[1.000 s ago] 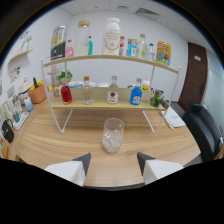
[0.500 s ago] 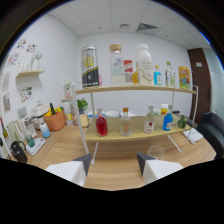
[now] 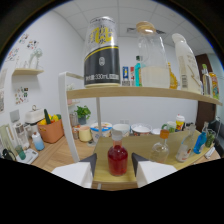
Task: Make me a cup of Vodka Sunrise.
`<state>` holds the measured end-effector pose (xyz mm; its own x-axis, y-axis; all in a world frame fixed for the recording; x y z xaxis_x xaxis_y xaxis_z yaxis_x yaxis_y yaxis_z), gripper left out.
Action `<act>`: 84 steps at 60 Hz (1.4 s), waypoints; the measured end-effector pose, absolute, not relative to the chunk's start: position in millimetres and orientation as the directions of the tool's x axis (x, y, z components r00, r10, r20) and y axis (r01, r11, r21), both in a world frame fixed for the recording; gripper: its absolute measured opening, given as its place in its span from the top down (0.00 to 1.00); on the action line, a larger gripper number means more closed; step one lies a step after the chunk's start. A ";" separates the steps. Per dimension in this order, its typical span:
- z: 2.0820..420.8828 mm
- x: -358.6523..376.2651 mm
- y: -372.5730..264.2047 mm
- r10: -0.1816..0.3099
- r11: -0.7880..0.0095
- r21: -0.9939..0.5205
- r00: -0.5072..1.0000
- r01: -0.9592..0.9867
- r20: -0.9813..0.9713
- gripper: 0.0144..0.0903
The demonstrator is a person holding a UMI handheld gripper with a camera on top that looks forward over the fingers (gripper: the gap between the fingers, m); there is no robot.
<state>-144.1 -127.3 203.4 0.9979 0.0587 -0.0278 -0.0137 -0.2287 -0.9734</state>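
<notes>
A small bottle of red liquid (image 3: 117,160) with a pale cap stands on the lower wooden shelf (image 3: 145,145). It is between the fingers of my gripper (image 3: 114,164), which is open, with a narrow gap showing at each side of the bottle. On the upper shelf (image 3: 150,92) above it stand a tall black and white can (image 3: 102,52), a glass jar of white powder (image 3: 150,62) and a white bottle (image 3: 187,62). Further right along the lower shelf are a clear bottle (image 3: 161,144) and a blue bottle (image 3: 202,140).
The white shelf post (image 3: 67,120) rises just left of my left finger. Beyond the shelf, against the wall, are an orange basket (image 3: 50,131), a small plant (image 3: 82,112) and several cups and bowls (image 3: 120,130). A wall shelf (image 3: 30,72) hangs at the far left.
I have moved in close to the left end of the shelf. The red bottle, which was well ahead of me, now stands between my fingers, and the glass on the table has gone out of view.
</notes>
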 end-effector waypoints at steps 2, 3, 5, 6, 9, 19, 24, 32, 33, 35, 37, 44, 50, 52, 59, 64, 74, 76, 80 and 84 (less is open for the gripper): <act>201.1 -143.9 -121.5 0.053 -0.227 -0.974 0.998 -0.009 -0.021 0.44; 199.8 -143.4 -119.0 0.047 -0.227 -0.974 0.999 -0.006 -0.017 0.48; 197.6 -141.9 -114.5 0.038 -0.229 -0.973 0.999 0.001 -0.008 0.53; 196.1 -141.3 -112.7 0.035 -0.231 -0.973 0.999 0.005 -0.003 0.54; 191.3 -142.0 -107.1 0.034 -0.245 -0.969 0.999 0.011 0.003 0.57; 189.0 -137.7 -104.0 0.023 -0.259 -0.966 1.000 0.005 -0.001 0.72; 188.5 -138.1 -105.5 0.033 -0.266 -0.964 0.999 0.014 0.005 0.73; 191.2 -139.9 -116.2 0.059 -0.262 -0.964 0.998 0.040 0.025 0.74; 192.3 -140.1 -118.8 0.063 -0.259 -0.965 0.998 0.043 0.028 0.74; 194.9 -141.0 -125.3 0.071 -0.254 -0.966 0.997 0.052 0.035 0.74; 197.3 -140.3 -131.5 0.080 -0.248 -0.967 0.996 0.059 0.040 0.74; 201.7 -131.6 -157.9 0.085 -0.240 -0.970 0.996 0.044 0.024 0.74; 198.2 -116.8 -179.6 0.077 -0.241 -0.970 0.997 0.017 -0.002 0.74; 194.4 -109.9 -187.1 0.068 -0.247 -0.969 0.998 0.009 -0.008 0.74; 178.1 -87.1 -206.8 0.045 -0.270 -0.963 0.999 -0.007 -0.020 0.74; 167.1 -72.8 -216.7 0.024 -0.293 -0.955 0.998 -0.053 -0.063 0.74; 153.5 -50.8 -224.3 -0.051 -0.327 -0.879 0.935 -0.348 -0.351 0.74; 153.1 -48.6 -223.7 -0.066 -0.329 -0.847 0.904 -0.418 -0.421 0.74; 152.9 -43.7 -221.6 -0.087 -0.324 -0.754 0.812 -0.571 -0.577 0.74; 156.5 -41.0 -218.8 -0.102 -0.310 -0.633 0.687 -0.709 -0.720 0.74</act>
<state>-41.0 -218.8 156.5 0.6867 -0.1021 -0.7198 -0.7095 -0.3098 -0.6330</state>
